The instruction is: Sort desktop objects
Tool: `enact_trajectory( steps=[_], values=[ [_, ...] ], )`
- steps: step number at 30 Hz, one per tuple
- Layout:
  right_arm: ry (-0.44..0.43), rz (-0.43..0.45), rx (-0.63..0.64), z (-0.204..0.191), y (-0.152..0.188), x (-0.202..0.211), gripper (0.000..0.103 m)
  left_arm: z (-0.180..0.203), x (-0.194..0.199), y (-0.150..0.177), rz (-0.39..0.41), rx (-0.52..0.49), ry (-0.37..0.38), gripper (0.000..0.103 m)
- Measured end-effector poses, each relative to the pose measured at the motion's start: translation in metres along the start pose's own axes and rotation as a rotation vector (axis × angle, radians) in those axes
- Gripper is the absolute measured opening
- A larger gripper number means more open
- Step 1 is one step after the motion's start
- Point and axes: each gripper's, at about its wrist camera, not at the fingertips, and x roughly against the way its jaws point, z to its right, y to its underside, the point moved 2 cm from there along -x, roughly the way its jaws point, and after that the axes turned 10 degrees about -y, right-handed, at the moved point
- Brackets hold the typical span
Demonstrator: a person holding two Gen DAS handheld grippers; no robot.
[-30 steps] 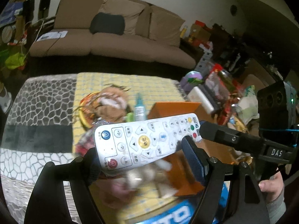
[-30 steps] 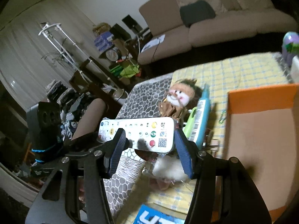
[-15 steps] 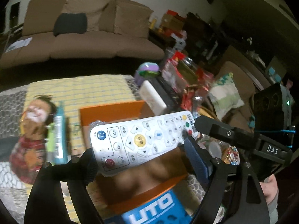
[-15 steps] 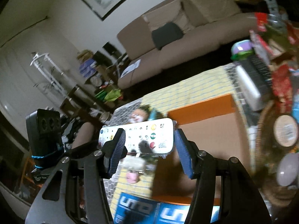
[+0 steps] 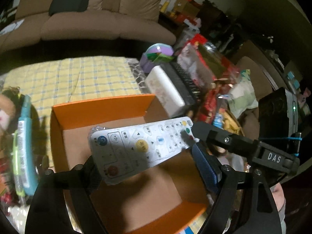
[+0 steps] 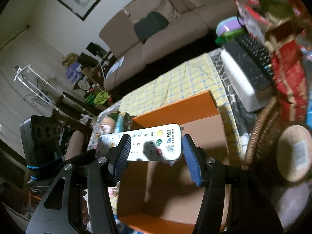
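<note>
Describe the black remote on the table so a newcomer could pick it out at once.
Start at the orange box on the yellow checked cloth. Just past the cloth's edge, toward the wicker basket, a long white box lies; the black remote rests on top of it. Unlike the white remote over the box, it is dark and narrow.

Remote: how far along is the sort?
Done: nothing visible; the orange box shows a bare floor. In hand: the white remote sits between the jaws of the left gripper and right gripper, above the open box, not yet set down. Left: likely drop it in, then the blue tube and doll on the yellow cloth.
</note>
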Motion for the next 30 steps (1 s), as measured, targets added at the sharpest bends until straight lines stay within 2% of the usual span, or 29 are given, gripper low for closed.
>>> enact_trajectory(
  steps=[8,10,11,14,20,23,27,29,30],
  values=[
    [-0.009,-0.071,-0.045,0.041,-0.01,-0.051,0.052,-0.022,-0.066,-0.001,-0.09,0.085,0.058,0.084],
    [0.023,-0.092,-0.047,0.046,-0.011,-0.062,0.05,-0.02,-0.079,0.0,-0.108,0.088,0.044,0.084],
    [0.044,-0.092,-0.048,0.049,-0.013,-0.065,0.045,-0.021,-0.086,0.001,-0.122,0.101,0.04,0.084],
    [0.066,-0.097,-0.054,0.056,-0.014,-0.068,0.045,-0.022,-0.101,0.004,-0.168,0.141,0.034,0.084],
    [0.067,-0.097,0.001,0.046,-0.01,-0.06,0.045,-0.014,-0.085,0.003,-0.17,0.08,-0.023,0.084],
    [0.095,-0.102,0.055,0.033,-0.008,-0.055,0.045,-0.014,-0.064,0.003,-0.159,0.03,-0.067,0.084],
    [0.165,-0.157,0.131,0.02,0.005,-0.061,0.045,-0.033,-0.022,0.009,-0.117,0.023,-0.056,0.085],
    [0.177,-0.185,0.151,0.015,0.015,-0.068,0.046,-0.041,-0.009,0.013,-0.107,0.016,-0.061,0.094],
    [0.179,-0.199,0.156,0.014,0.018,-0.071,0.047,-0.046,-0.002,0.015,-0.1,0.01,-0.079,0.094]
  ],
)
